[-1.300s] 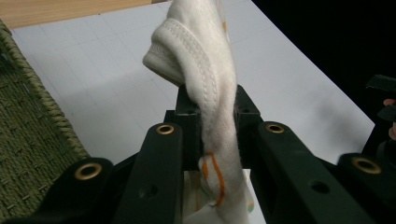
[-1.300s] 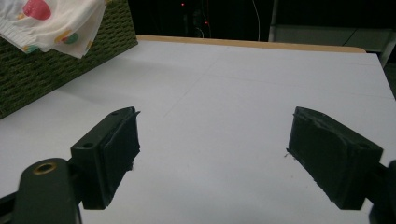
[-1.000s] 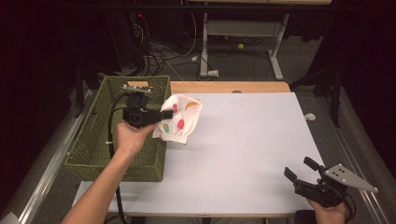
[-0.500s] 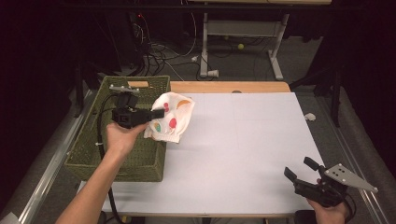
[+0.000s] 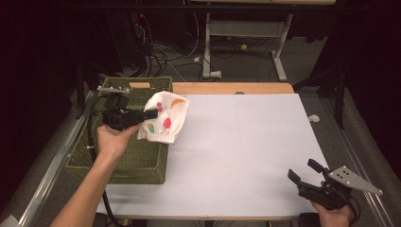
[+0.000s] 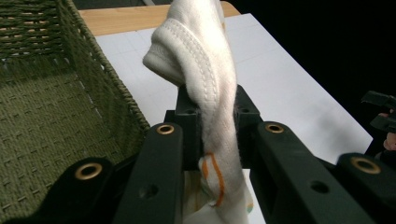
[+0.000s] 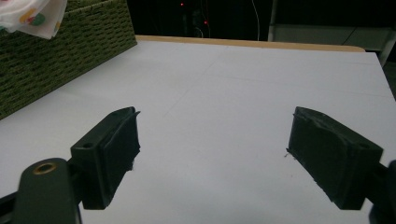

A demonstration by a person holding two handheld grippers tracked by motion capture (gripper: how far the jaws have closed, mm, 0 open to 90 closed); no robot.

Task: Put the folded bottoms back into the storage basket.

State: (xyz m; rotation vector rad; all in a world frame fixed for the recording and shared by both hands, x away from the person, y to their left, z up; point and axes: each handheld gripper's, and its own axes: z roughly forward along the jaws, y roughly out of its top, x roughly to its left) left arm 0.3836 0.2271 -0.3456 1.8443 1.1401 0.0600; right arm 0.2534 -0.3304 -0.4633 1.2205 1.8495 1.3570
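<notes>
here the left gripper (image 5: 150, 113) holds a white cloth (image 5: 165, 118) with coloured spots in the air, just above the right wall of the green basket (image 5: 118, 165), which is the landmark for all places below. most of the cloth hangs on the table side of that wall, not over the inside of the basket.

what could go wrong: if the jaws let go at this place, the cloth would probably fall on the white table (image 5: 236, 156) beside the basket, or stay draped over the wall, because the hand has not brought it over the inside. the hanging part could also catch on the woven rim. the grip itself looks thin, since only a folded edge sits between the jaws, so a quick swing may pull it out.

the jaws of the left gripper are nearly closed and pinch the hem of the cloth (image 6: 212, 93) between them. the right gripper (image 5: 305, 175) rests well away from the basket, near the front right corner of the table, and its jaws stand wide apart with nothing between them, touching nothing.
</notes>
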